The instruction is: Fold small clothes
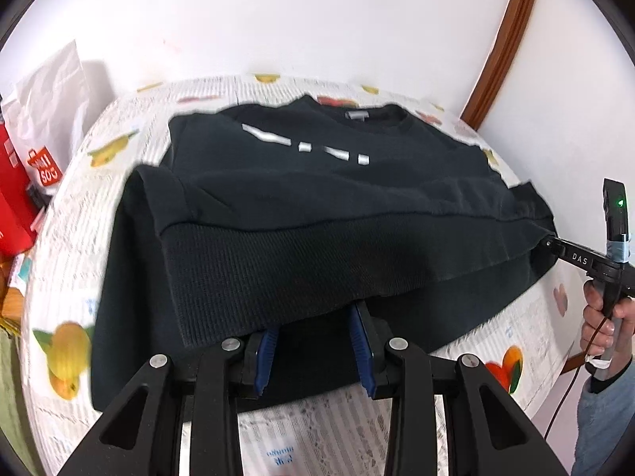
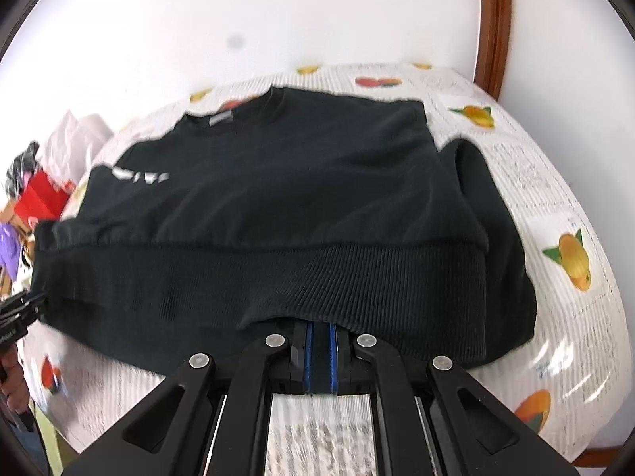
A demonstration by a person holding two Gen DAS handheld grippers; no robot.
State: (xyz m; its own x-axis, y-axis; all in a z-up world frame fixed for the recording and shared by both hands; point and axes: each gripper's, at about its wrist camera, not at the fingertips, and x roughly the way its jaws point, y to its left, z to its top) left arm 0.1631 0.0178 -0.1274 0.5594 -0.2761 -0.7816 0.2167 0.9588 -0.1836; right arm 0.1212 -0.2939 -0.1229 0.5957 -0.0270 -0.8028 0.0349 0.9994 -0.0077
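Left wrist view: a black sweatshirt (image 1: 317, 206) lies spread over the tabletop (image 1: 127, 119), which wears a cloth printed with fruit and lines of text. The collar points toward twelve o'clock and white marks run across the chest. The ribbed hem (image 1: 301, 277) is lifted at six o'clock, where the left claw (image 1: 317, 341) reaches under it. Its blue pads (image 1: 362, 349) stand partly spread with dark fabric between them and draped over their tips; whether they actually pinch the cloth cannot be told from this view. At three o'clock the right claw (image 1: 549, 244) meets the hem's far corner, carried by a hand (image 1: 603, 317) wrapped round a black handle, with a denim sleeve below it. At nine o'clock, off the edge of the cloth, stand a white paper bag (image 1: 51, 91) and a red box (image 1: 12, 198). A brown wooden frame (image 1: 504, 39) curves up the white wall at one o'clock.

Right wrist view: the same sweatshirt (image 2: 278, 198) fills the middle, its collar toward eleven o'clock and its hem (image 2: 317, 277) raised at six o'clock. The right claw (image 2: 319, 357) is pressed together there, its blue pads (image 2: 308, 353) pinching a strip of the black hem between them. One sleeve bulges at three o'clock. The left claw (image 2: 20, 309) shows at the nine o'clock edge, against the hem's other end, too cropped to read. The printed tabletop (image 2: 571, 206) shows round the garment.
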